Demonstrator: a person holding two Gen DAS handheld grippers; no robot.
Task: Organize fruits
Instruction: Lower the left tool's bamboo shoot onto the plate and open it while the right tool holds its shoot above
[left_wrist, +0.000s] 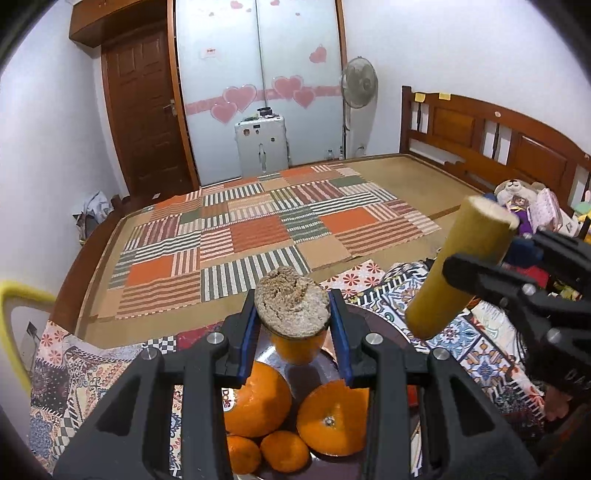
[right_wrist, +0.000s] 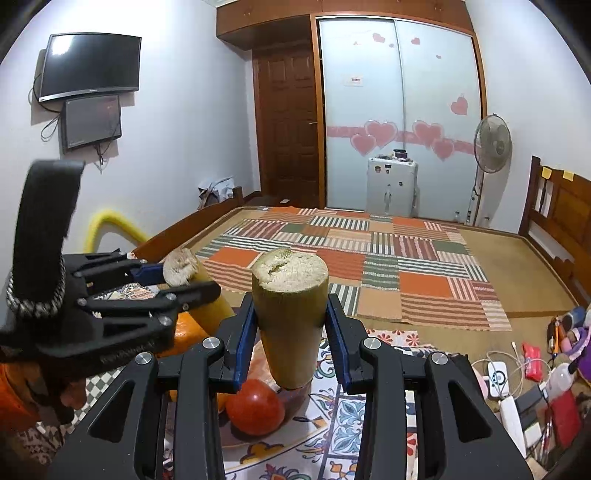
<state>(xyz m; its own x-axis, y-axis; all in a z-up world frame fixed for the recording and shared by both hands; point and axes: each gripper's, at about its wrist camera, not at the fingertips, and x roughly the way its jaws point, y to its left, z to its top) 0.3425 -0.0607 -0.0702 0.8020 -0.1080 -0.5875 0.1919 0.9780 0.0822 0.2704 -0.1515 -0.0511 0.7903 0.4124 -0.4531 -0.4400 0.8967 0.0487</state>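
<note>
Left claw (left_wrist: 291, 325) clenched on a short sugarcane-like piece (left_wrist: 291, 301), orange below and fibrous cut end up, held above the plate (left_wrist: 373, 321). On the plate under it: two large oranges (left_wrist: 256, 398), one with a Dole sticker, and two smaller ones (left_wrist: 284, 450) nearer the camera. Right claw (right_wrist: 290, 325) clenched on a yellowish-green cane piece (right_wrist: 290, 317), upright, just right of the plate, with a red tomato-like fruit (right_wrist: 255, 408) below. Plate sits on a patterned cloth (right_wrist: 354, 413). Beyond the plate: bed with striped patchwork mat (left_wrist: 258, 229), then a silver suitcase (left_wrist: 261, 147), fan (left_wrist: 358, 83) and wardrobe doors (left_wrist: 258, 55).
</note>
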